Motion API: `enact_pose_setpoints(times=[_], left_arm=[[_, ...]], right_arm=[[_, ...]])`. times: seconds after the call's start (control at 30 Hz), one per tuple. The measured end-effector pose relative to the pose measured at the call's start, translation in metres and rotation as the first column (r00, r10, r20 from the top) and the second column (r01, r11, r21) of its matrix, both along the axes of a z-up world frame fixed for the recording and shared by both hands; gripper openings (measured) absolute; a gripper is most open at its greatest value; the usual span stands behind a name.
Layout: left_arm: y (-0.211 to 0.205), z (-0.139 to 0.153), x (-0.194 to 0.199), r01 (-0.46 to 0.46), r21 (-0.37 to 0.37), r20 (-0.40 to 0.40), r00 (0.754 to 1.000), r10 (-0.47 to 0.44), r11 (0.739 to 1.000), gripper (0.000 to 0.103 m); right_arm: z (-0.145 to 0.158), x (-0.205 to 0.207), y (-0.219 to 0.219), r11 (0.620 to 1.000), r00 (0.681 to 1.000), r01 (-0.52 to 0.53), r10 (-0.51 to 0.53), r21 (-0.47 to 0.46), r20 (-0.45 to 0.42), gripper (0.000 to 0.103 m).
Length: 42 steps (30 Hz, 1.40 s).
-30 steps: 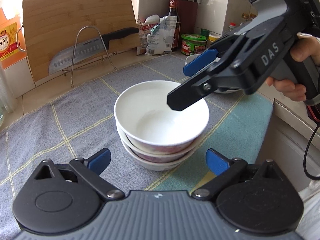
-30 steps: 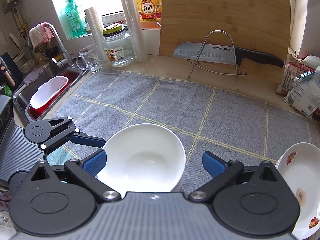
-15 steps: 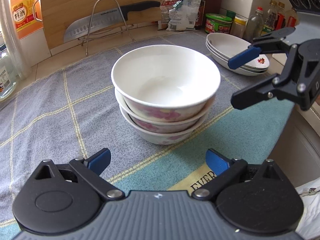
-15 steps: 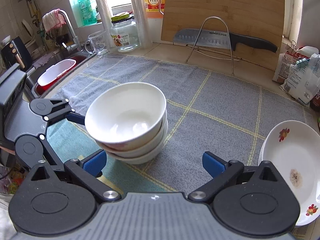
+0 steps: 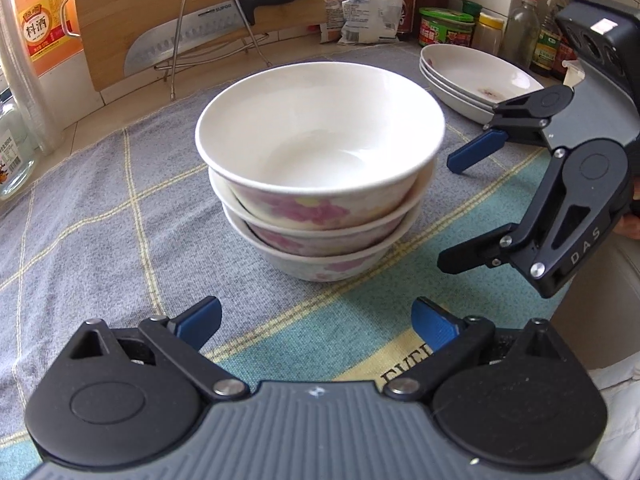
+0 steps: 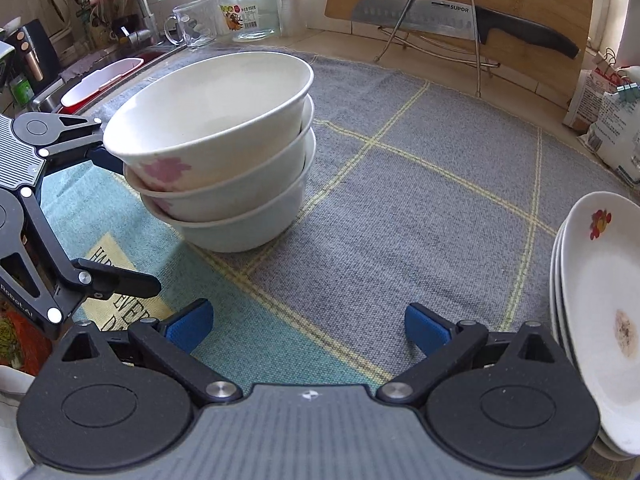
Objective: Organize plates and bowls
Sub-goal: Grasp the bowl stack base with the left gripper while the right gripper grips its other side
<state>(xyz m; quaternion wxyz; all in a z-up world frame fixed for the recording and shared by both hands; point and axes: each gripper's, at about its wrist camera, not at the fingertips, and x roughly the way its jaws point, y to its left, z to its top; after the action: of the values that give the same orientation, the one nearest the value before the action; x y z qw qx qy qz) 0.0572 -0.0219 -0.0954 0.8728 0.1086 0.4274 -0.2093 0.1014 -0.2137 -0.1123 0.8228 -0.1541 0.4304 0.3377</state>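
Three white bowls with pink flowers are nested in a stack (image 5: 320, 184) (image 6: 216, 148) on the grey checked cloth (image 5: 100, 208). A stack of white oval plates (image 5: 476, 78) (image 6: 596, 304) lies to the right of it. My left gripper (image 5: 316, 322) is open, low over the cloth just in front of the bowls, with nothing in it. My right gripper (image 6: 306, 326) is open too and empty; in the left wrist view the right gripper (image 5: 454, 212) hangs just right of the bowl stack, clear of it. The left gripper (image 6: 120, 220) shows at the left edge of the right wrist view.
A bamboo cutting board (image 5: 192, 8) and a cleaver (image 5: 192, 42) on a wire rack stand at the back. Bags, jars and bottles (image 5: 444, 26) line the back right. A glass jar (image 6: 250, 10), a mug (image 6: 192, 26) and a sink (image 6: 100, 76) are at the left.
The right gripper has drawn back from over the top bowl to the right side of the stack. Both cameras have dropped lower and closer to the cloth.
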Motion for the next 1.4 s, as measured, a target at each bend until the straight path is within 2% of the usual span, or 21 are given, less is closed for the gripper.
enact_pose_setpoints(times=[0.17,0.23,0.5,0.7,0.87,1.1,1.17,1.23,1.4], left_arm=[[0.002,-0.006,0.008,0.055,0.003,-0.011,0.998,-0.055,0.998,0.101],[0.006,-0.006,0.011,0.066,-0.018,-0.013,0.998,-0.066,0.998,0.102],[0.017,-0.008,0.02,0.202,-0.042,0.037,0.979,-0.2,0.979,0.102],[0.028,-0.008,0.032,0.311,-0.057,0.073,0.949,-0.307,0.949,0.102],[0.037,-0.008,0.043,0.389,-0.078,0.094,0.919,-0.382,0.918,0.099],[0.039,0.006,0.048,0.519,-0.082,0.154,0.85,-0.504,0.851,0.099],[0.039,0.007,0.048,0.538,-0.066,0.157,0.837,-0.524,0.84,0.094],[0.038,0.007,0.05,0.538,-0.055,0.148,0.838,-0.526,0.841,0.089],[0.04,0.008,0.054,0.551,-0.049,0.131,0.83,-0.542,0.833,0.088]], right_arm=[[-0.002,0.0,0.014,0.998,0.999,-0.032,0.034,-0.048,0.038,0.103],[-0.003,0.001,0.019,0.997,0.998,-0.044,0.047,-0.058,0.047,0.103],[-0.004,0.004,0.033,0.993,0.993,-0.104,0.107,-0.047,0.052,0.103],[-0.007,0.002,0.032,0.989,0.986,-0.144,0.145,-0.016,0.086,0.103],[-0.004,0.004,0.038,0.991,0.989,-0.13,0.132,-0.038,0.069,0.103],[0.003,0.004,0.052,0.974,0.972,-0.21,0.217,-0.08,0.091,0.103],[0.005,0.004,0.054,0.966,0.962,-0.243,0.252,-0.091,0.102,0.102],[0.008,0.006,0.057,0.96,0.956,-0.262,0.273,-0.101,0.107,0.1],[0.015,0.012,0.058,0.944,0.942,-0.312,0.322,-0.104,0.098,0.097]])
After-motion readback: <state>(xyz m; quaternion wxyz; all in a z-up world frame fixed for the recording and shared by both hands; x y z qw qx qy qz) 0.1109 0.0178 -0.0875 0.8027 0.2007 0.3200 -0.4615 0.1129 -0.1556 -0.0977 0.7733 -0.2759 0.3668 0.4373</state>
